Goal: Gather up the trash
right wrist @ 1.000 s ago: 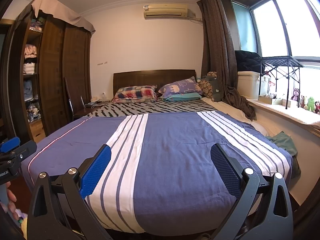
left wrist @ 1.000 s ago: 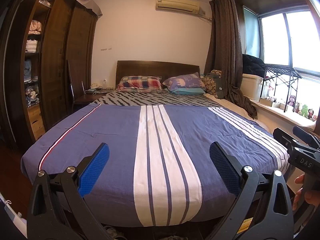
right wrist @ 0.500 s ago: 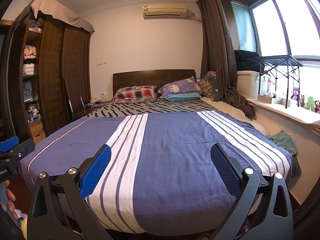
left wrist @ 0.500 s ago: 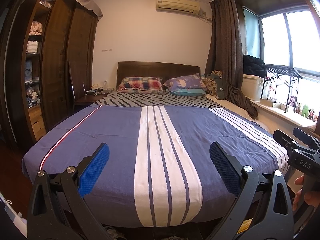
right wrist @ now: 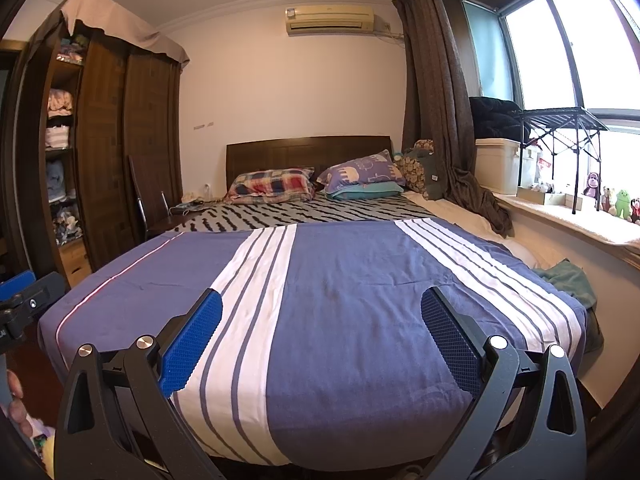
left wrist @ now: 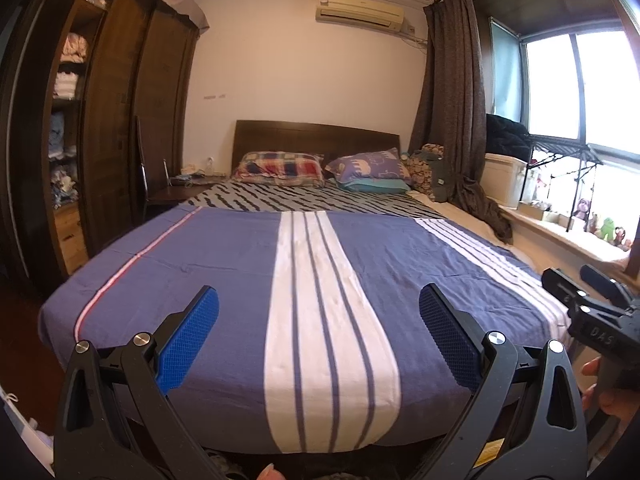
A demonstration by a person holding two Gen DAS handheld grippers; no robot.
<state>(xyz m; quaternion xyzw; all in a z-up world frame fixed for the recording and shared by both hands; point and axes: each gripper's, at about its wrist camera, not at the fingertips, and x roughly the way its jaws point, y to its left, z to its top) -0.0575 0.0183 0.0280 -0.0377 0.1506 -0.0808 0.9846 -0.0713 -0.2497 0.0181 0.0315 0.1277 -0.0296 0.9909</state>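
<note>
Trash: none is seen on the bed (left wrist: 248, 264) at 12 o'clock.
Progress: collection is judged unstarted.
Left gripper (left wrist: 319, 336): held spread, empty.
Right gripper (right wrist: 321, 336): held spread, empty.

Ahead of the gripper: one bed (left wrist: 224, 276), three pillows (left wrist: 279, 164), one air conditioner (left wrist: 359, 11), one wardrobe (left wrist: 120, 120), one curtain (left wrist: 448, 104).

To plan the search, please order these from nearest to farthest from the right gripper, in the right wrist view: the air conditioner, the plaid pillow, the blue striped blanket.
1. Blue striped blanket, directly under the right gripper.
2. Plaid pillow, at the headboard, left side.
3. Air conditioner, high on the back wall.
</note>
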